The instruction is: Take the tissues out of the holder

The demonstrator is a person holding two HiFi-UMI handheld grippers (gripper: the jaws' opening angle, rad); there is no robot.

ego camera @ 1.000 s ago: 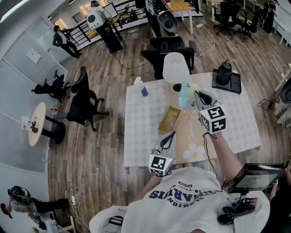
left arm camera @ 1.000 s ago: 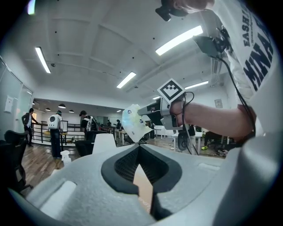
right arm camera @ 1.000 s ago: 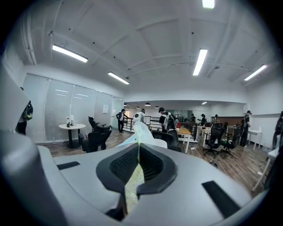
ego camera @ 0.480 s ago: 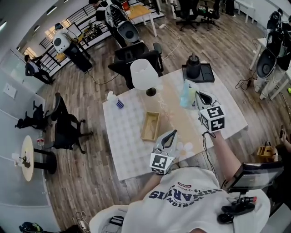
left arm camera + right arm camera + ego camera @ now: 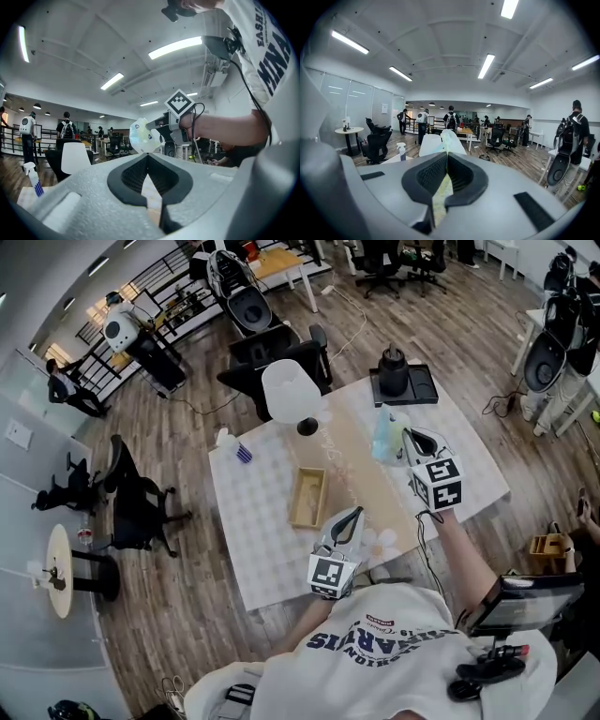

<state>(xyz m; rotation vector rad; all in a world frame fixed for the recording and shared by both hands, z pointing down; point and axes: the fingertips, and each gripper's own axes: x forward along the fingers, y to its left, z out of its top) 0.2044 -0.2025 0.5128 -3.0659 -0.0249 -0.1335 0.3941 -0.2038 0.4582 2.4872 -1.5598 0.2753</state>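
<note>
Tissues (image 5: 384, 435) are pinched in the right gripper (image 5: 405, 435) and held in the air, well apart from the holder (image 5: 294, 502). Near to far:

Nearest is the person's torso at the table's near edge. The left gripper (image 5: 354, 514) is kept close to the body, roughly level, pointing up the table toward the holder. In the left gripper view its jaws are together with nothing between them, only table (image 5: 253, 521) showing through the gap, so it is idle.

Next out, the right forearm is stretched forward over the right half of the table, with the gripper tipped slightly down. In the right gripper view the pads are closed flat on the thin pale blue-green pack, and the tissues (image 5: 449, 140) stick out past the tips. From the left gripper view the pack (image 5: 143, 136) hangs off the right tool's nose, clear of everything.

Mid-table, the holder is a wooden open box lying flat, and it looks empty, though its floor is too small to be sure of.

Farther back are the spray bottle (image 5: 239, 448), the white lamp (image 5: 286, 392) and a black tray (image 5: 412, 395) with a dark object on it; office chairs stand beyond.

Step, as judged: the take-out looks done and this is the carry phase. The next move calls for lowering the pack onto bare table beside the holder, not back in it, and spreading the right jaws only once the pack rests. The lamp is near, so watch the swing.
</note>
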